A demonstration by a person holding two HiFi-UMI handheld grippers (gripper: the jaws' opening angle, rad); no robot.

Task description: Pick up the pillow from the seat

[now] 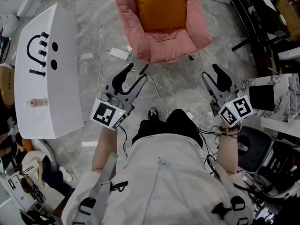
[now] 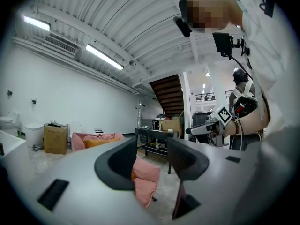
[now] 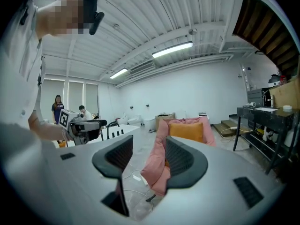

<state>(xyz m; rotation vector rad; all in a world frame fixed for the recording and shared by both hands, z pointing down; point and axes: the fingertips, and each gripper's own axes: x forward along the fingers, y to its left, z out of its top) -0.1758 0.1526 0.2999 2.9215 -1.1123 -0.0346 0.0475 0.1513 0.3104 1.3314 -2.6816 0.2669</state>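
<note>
Two claws spread empty, left claw [image 1: 134,74], right claw [image 1: 210,72], pillow [image 1: 157,6] on seat [image 1: 165,49] well ahead.

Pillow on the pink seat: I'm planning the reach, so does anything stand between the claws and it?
Nothing visible: only floor with a white cable separates the left claw and right claw from the pillow.

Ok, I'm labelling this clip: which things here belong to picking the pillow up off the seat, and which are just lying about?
Job in hand: pillow; seat; left hand-held gripper and right hand-held gripper, both open and empty.
Lying about: white table; power strip on the floor; black desk.
</note>
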